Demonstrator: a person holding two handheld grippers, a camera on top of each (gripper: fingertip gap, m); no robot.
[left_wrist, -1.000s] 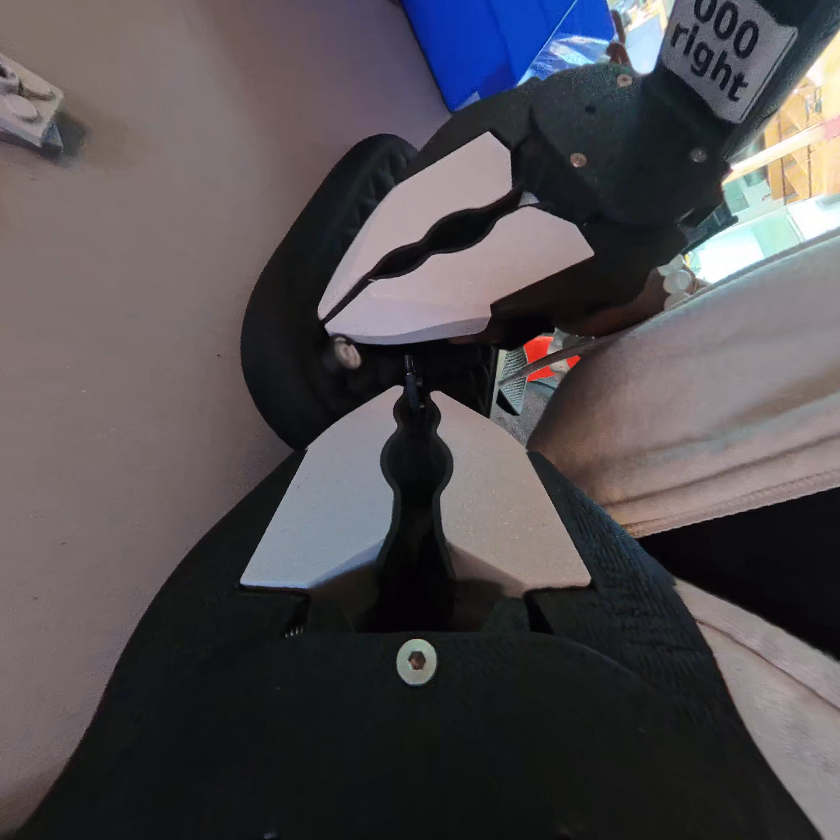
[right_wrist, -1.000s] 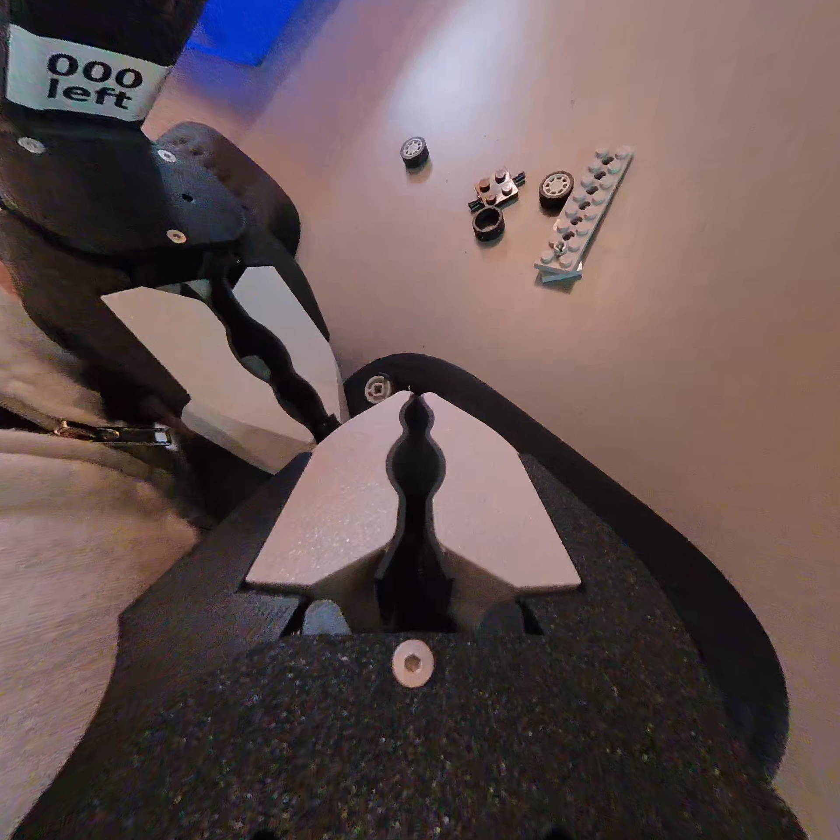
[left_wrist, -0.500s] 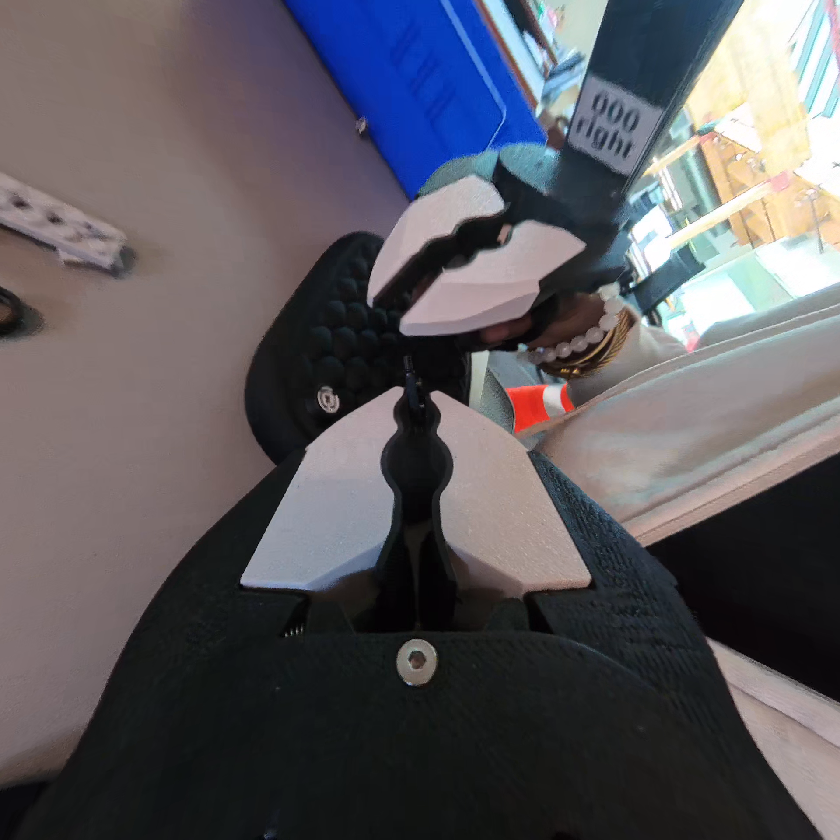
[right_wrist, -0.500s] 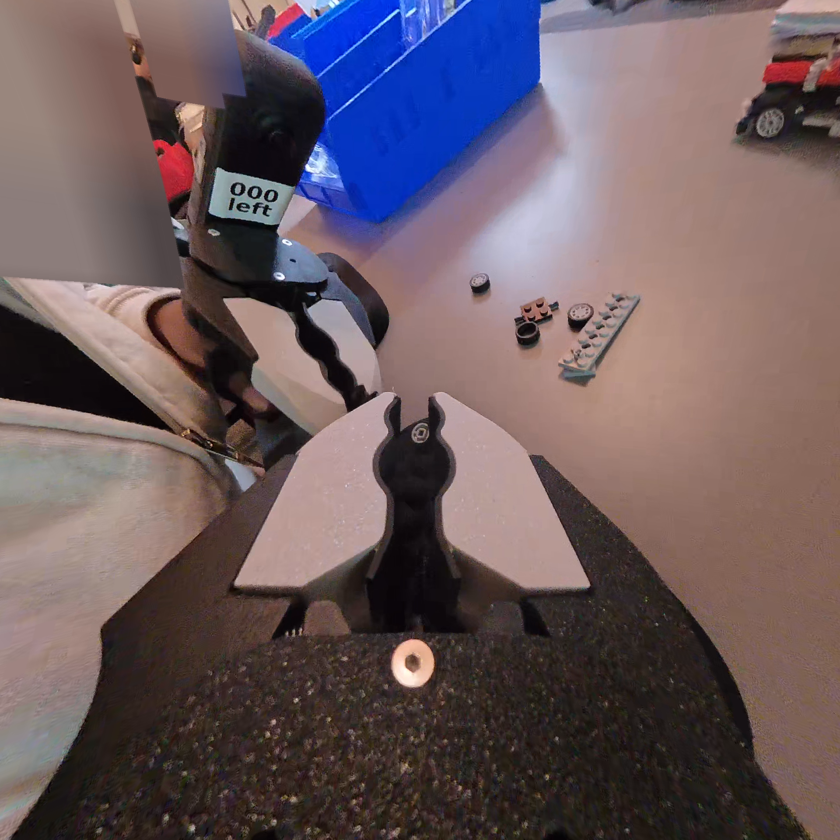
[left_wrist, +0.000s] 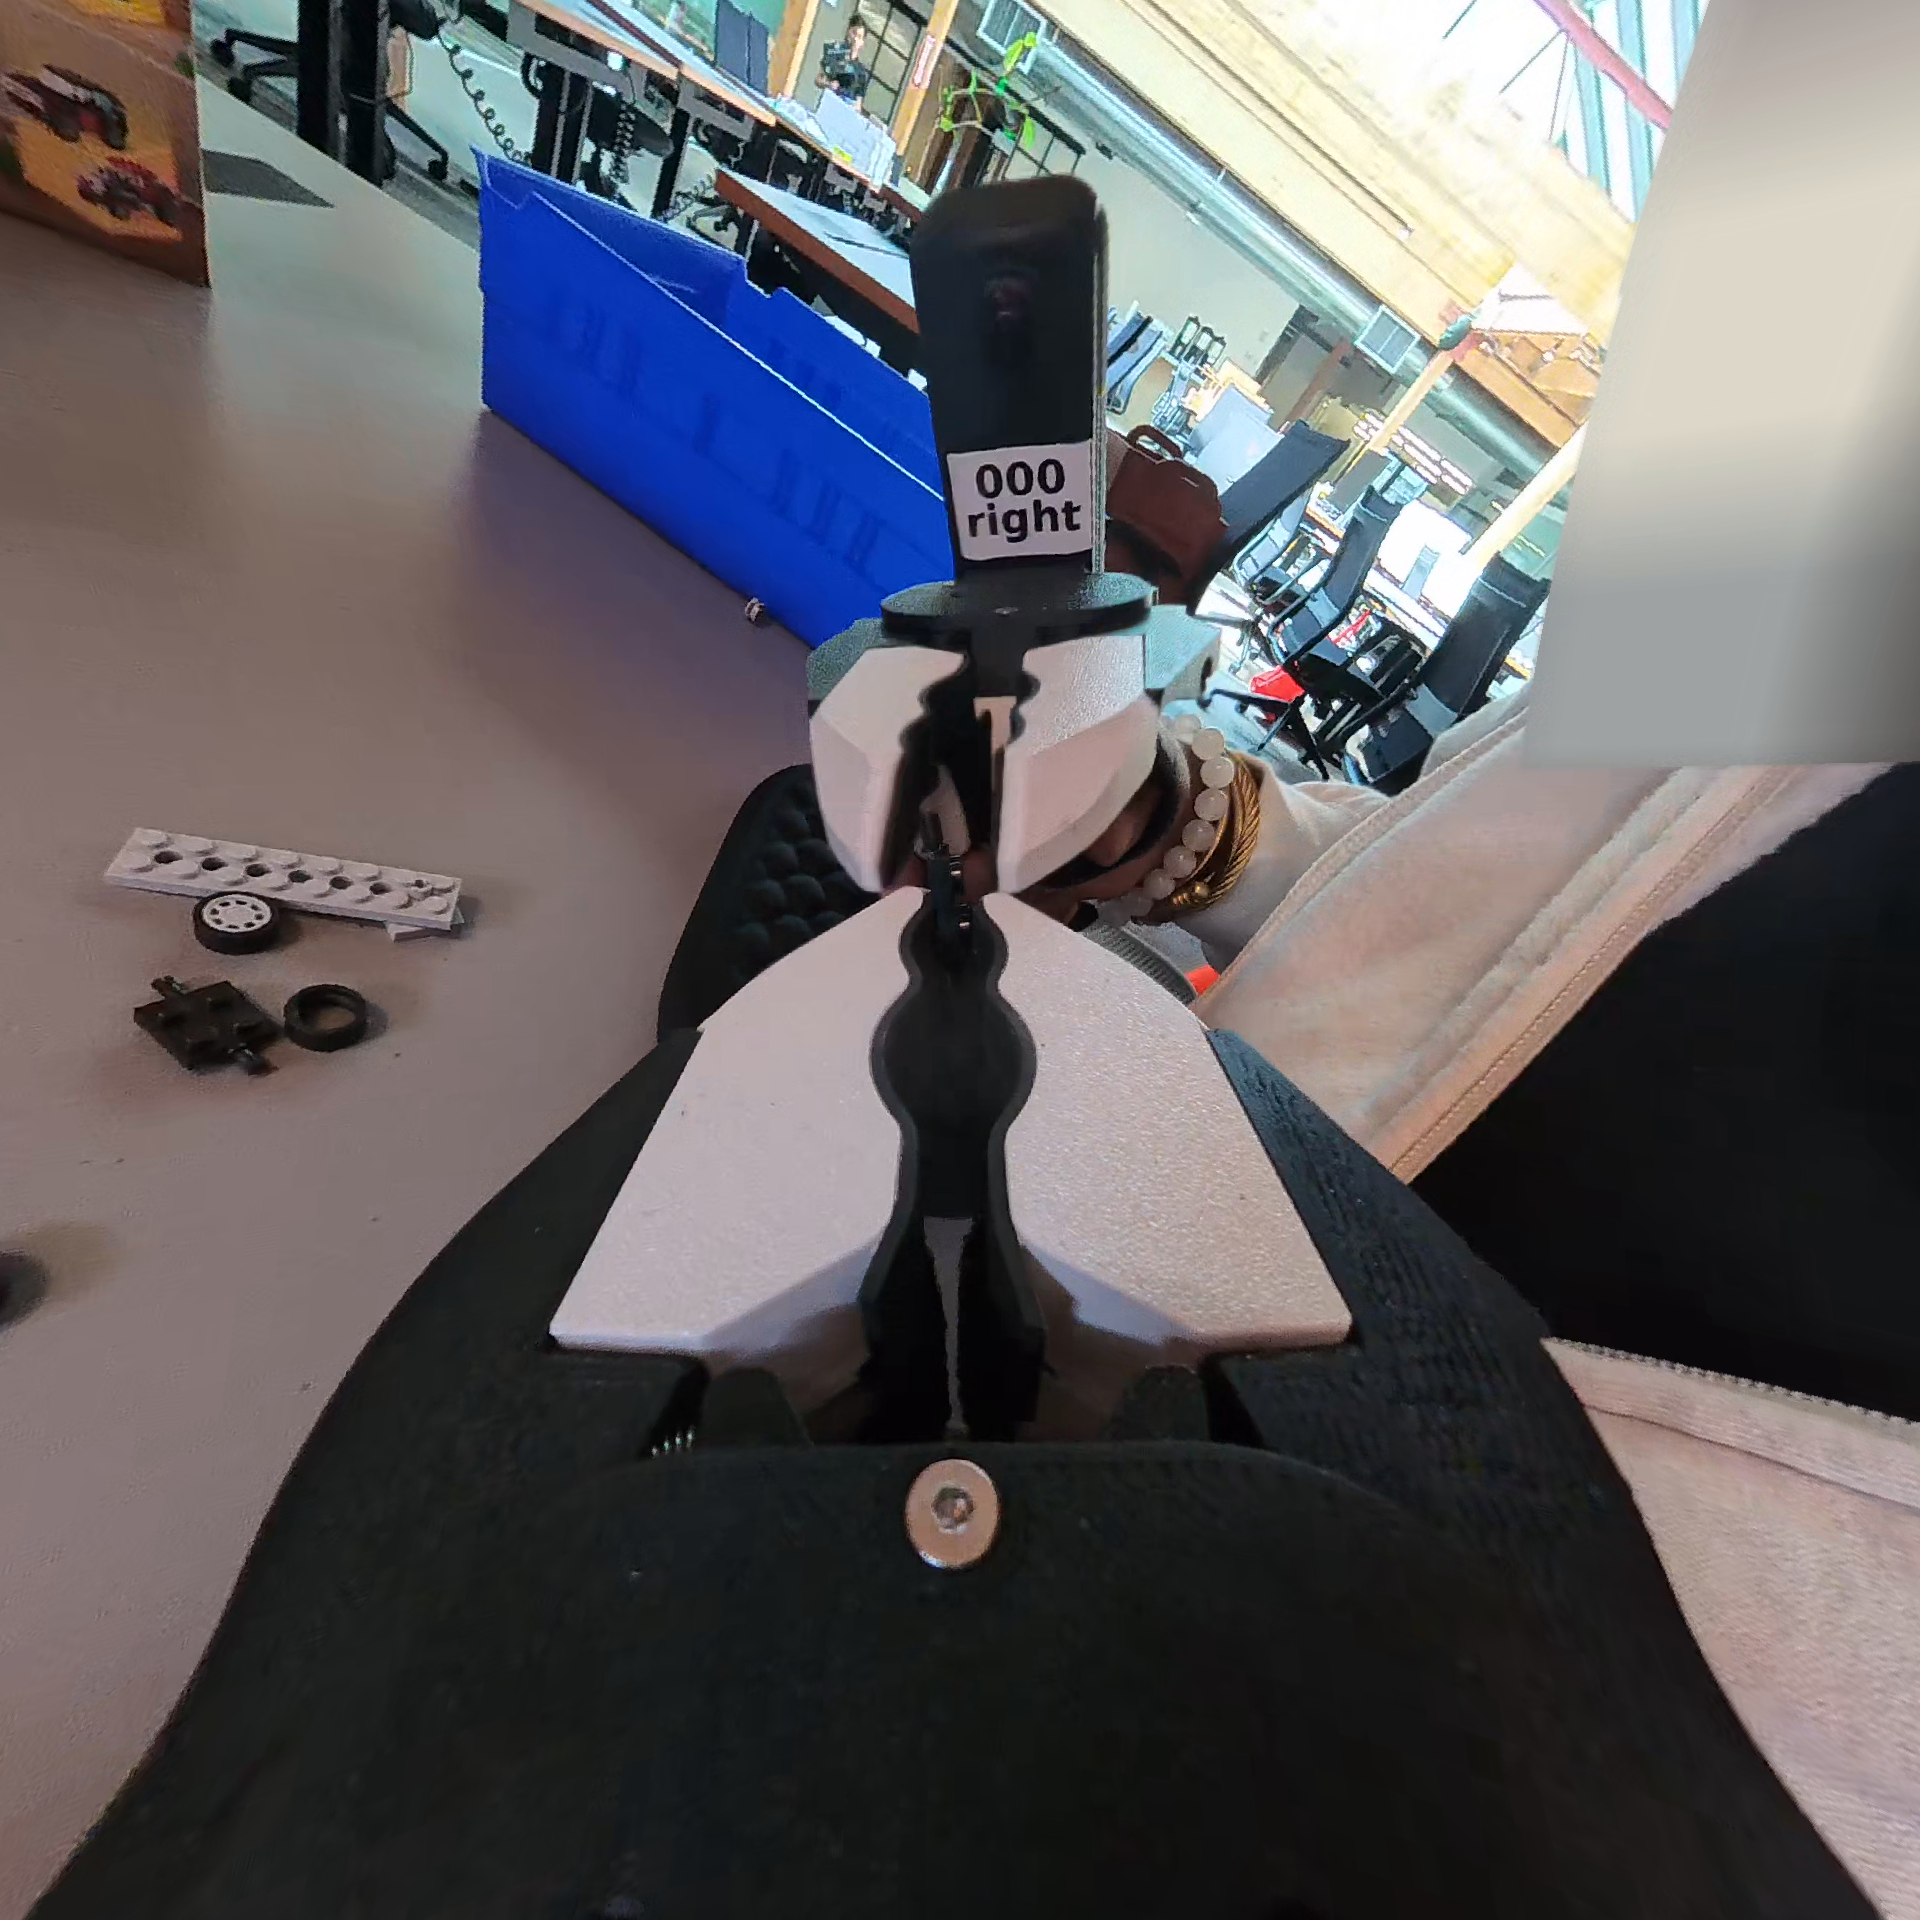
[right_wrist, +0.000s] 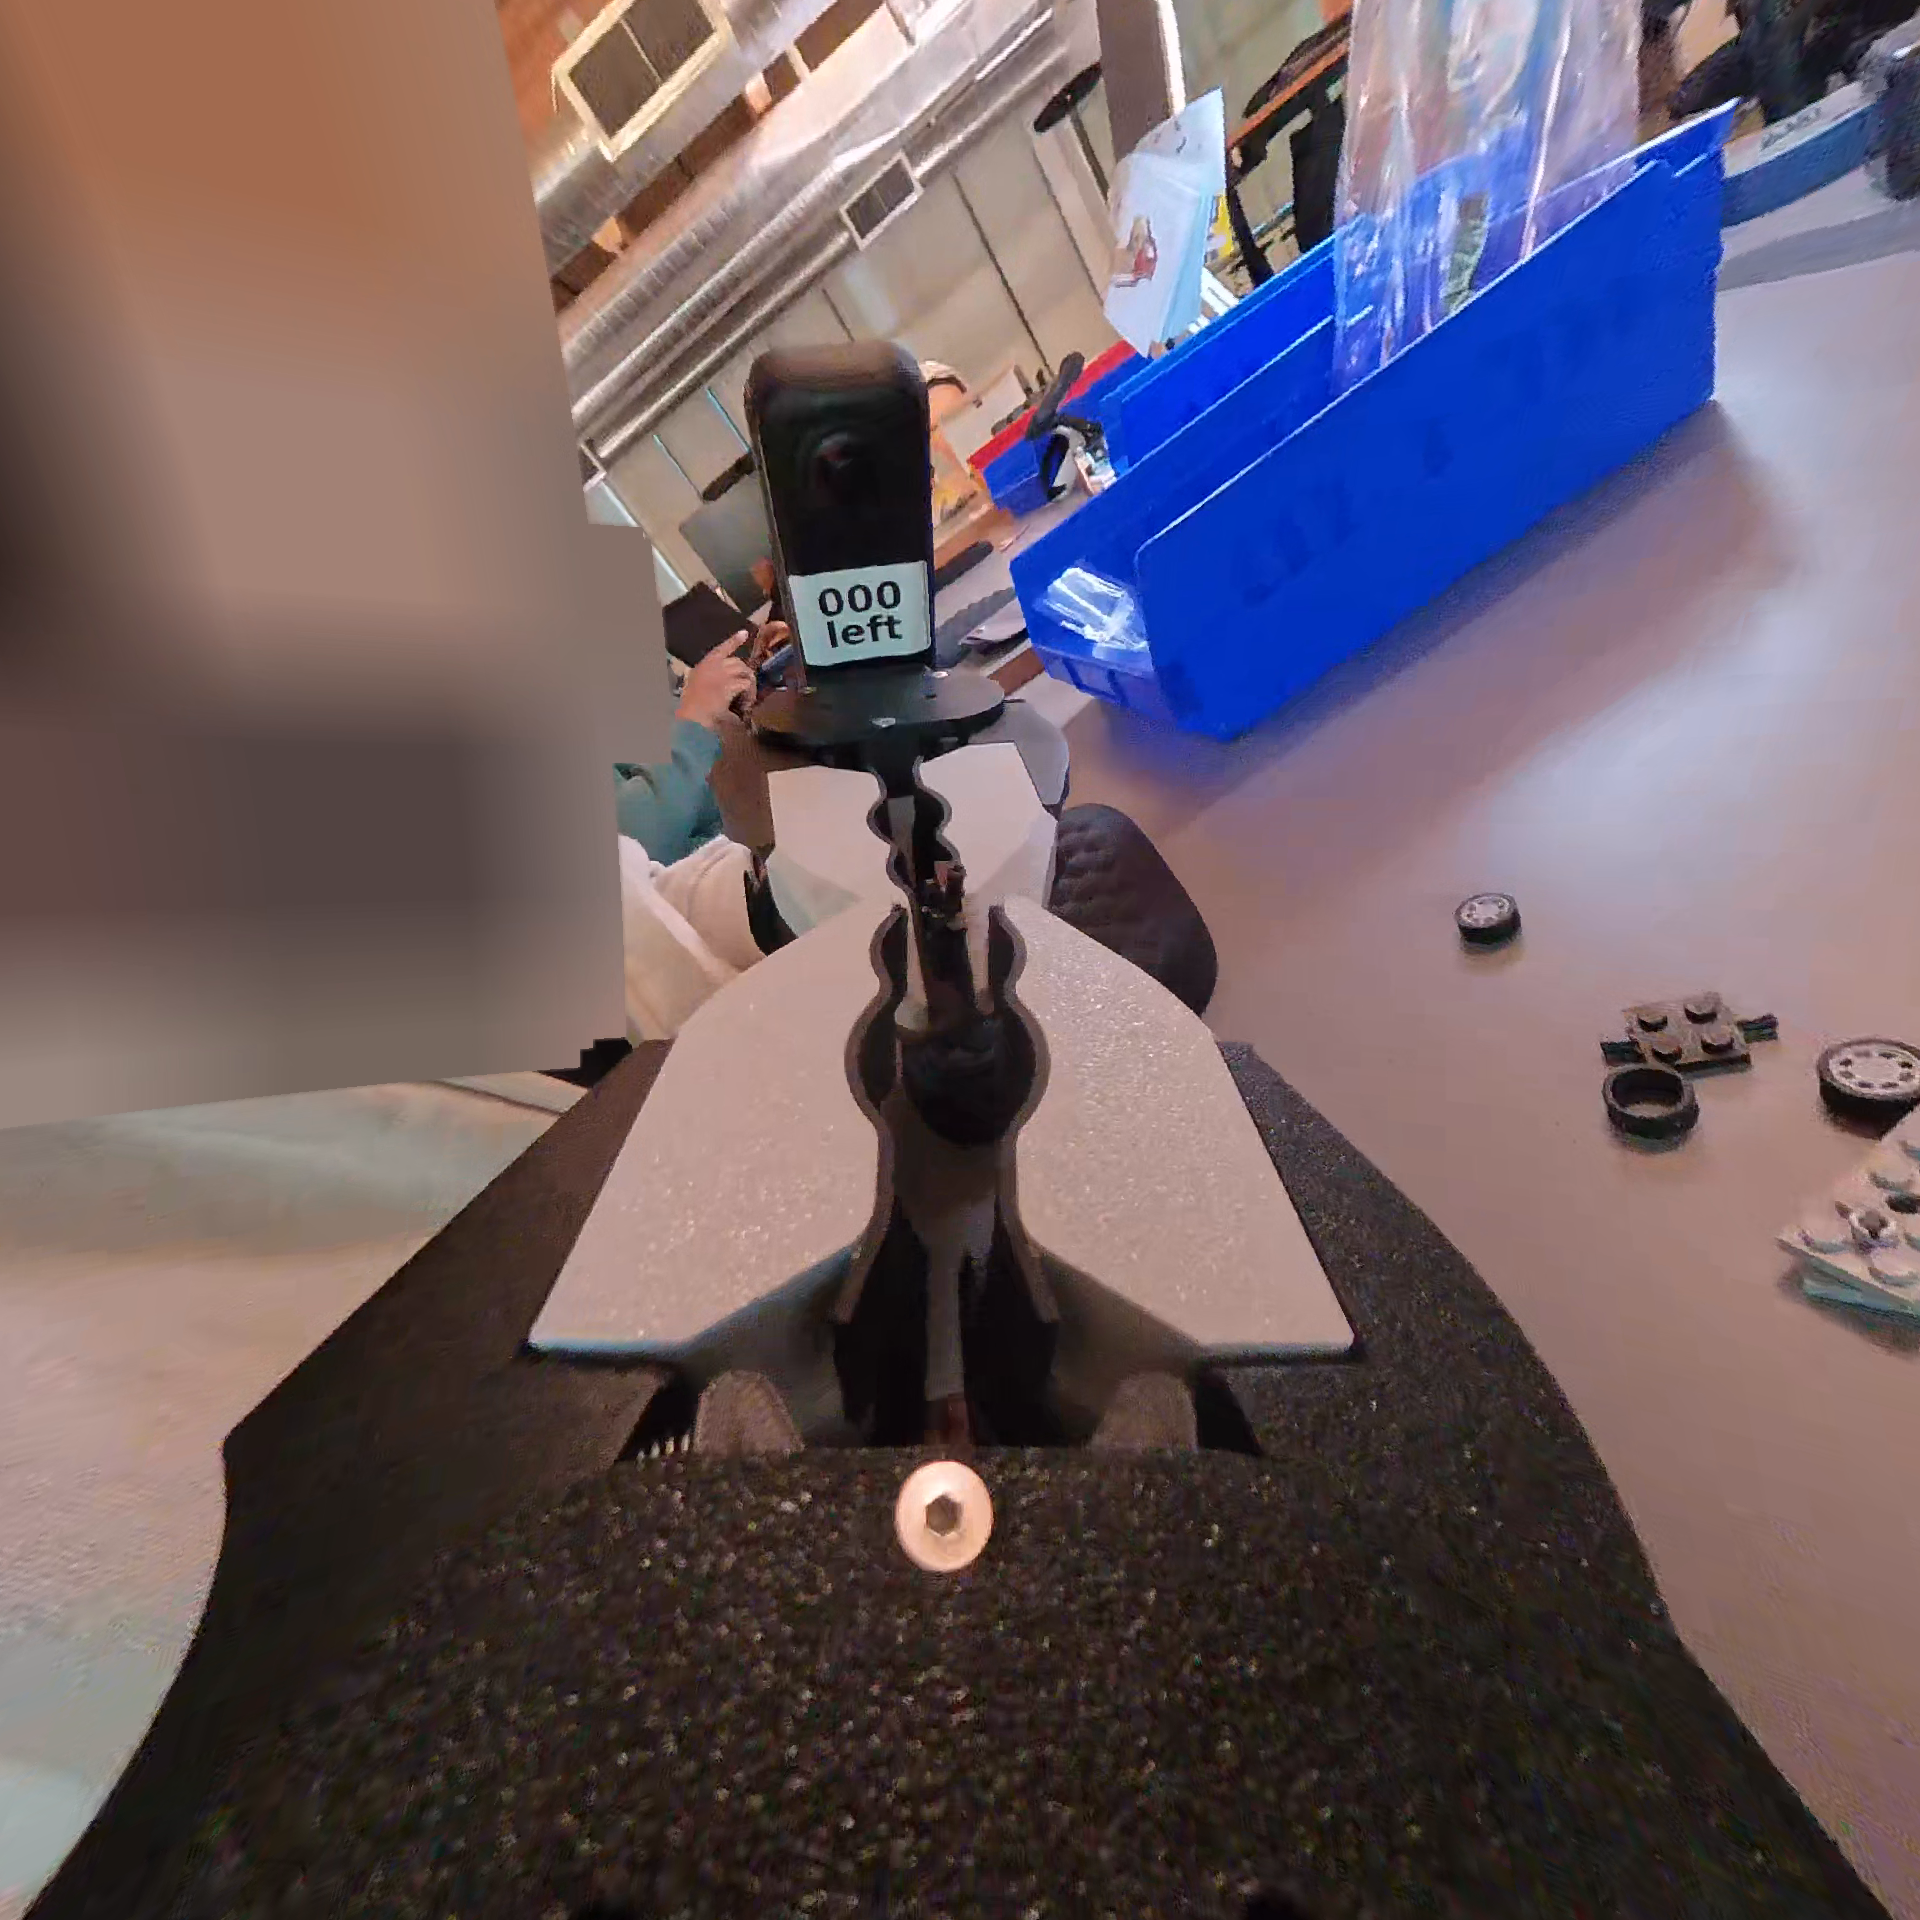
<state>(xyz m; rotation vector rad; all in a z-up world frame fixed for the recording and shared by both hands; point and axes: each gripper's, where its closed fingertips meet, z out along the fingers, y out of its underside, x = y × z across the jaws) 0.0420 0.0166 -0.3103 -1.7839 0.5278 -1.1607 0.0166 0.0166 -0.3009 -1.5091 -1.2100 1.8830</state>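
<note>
My left gripper (left_wrist: 951, 914) is shut on a small thin black pin-like piece (left_wrist: 943, 873) that sticks out past its fingertips. My right gripper (right_wrist: 945, 920) faces it tip to tip, and both are held above the table. The right gripper is open. The black piece (right_wrist: 945, 966) reaches in between the right gripper's fingers with a gap on each side. A rounded black end sits loose in the jaw's recess. The right gripper also shows in the left wrist view (left_wrist: 951, 831), and the left gripper shows in the right wrist view (right_wrist: 930, 873).
On the grey table lie a grey studded plate (left_wrist: 281, 873), a wheel (left_wrist: 237, 920), a black plate with pins (left_wrist: 208, 1023) and a black tyre (left_wrist: 325, 1016). Another wheel (right_wrist: 1488, 917) lies apart. A blue bin (left_wrist: 707, 436) stands behind, and a black pad (left_wrist: 758, 883) lies under the grippers. The tips of both grippers are at nearly the same place.
Both grippers rose from the table and levelled out to face each other. The right gripper opened from shut. The left stayed shut on the black piece, which now reaches into the right's jaws.
</note>
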